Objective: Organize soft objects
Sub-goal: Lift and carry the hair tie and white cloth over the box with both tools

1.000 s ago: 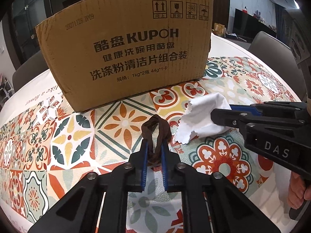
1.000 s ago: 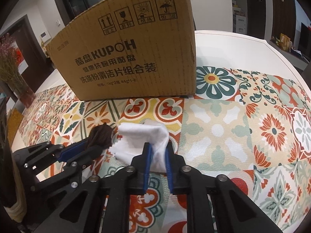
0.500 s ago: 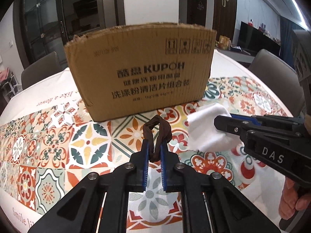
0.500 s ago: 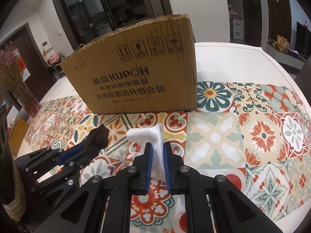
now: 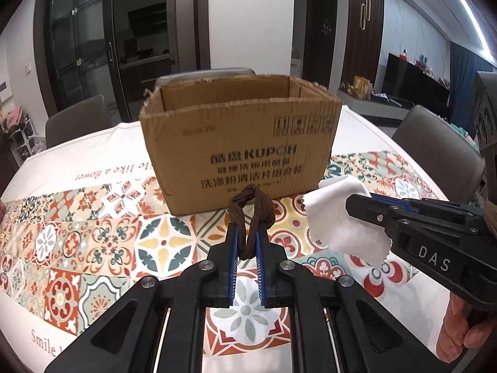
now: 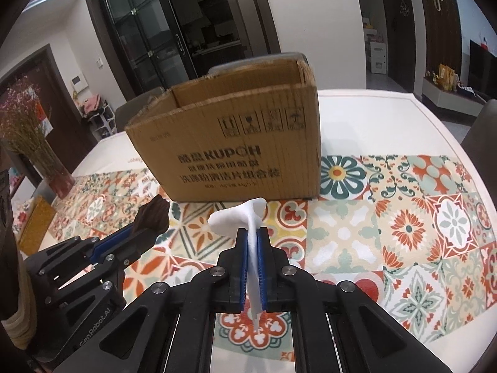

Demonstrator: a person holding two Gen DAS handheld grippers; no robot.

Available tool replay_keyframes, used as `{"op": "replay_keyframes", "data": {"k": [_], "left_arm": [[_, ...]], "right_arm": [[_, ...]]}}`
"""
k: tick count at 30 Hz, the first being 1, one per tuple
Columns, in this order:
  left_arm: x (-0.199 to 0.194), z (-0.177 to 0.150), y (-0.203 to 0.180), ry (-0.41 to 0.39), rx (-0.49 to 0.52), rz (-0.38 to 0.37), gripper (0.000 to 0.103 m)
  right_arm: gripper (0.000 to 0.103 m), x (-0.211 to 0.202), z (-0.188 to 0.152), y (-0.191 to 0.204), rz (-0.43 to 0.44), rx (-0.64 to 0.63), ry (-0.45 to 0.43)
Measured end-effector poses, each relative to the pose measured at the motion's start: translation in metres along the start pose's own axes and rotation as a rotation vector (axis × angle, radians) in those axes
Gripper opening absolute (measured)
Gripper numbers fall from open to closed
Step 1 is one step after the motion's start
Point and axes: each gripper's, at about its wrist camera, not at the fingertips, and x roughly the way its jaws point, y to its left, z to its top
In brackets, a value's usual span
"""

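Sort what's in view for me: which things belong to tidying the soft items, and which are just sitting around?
In the job:
brown hair tie, clamped in left gripper
white cloth, clamped in right gripper
open cardboard box

Just lying about:
dried flowers in vase
patterned tablecloth
chairs

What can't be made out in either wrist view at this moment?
- Floor of the cardboard box: its front wall hides it in both views.
- Small print under KUPOH: blurred.
- What the brown fabric loop is: unclear.
- White cloth: lower end hidden between the right tool's fingers.
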Motion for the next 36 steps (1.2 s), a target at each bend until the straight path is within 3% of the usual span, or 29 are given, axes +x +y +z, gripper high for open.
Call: {"op": "replay_keyframes", "data": {"k": [21, 36], "left_arm": [[-0.07, 0.052, 0.017, -0.144, 0.009, 0.014, 0.012], [-0.085, 0.093, 0.027, -0.244, 0.052, 0.046, 0.012]], "right_arm": [[0.007, -0.066, 0.046, 0.037, -0.006, -0.018, -0.155], [0.007, -0.087, 0.09, 0.056, -0.016, -0.058, -0.261]]}}
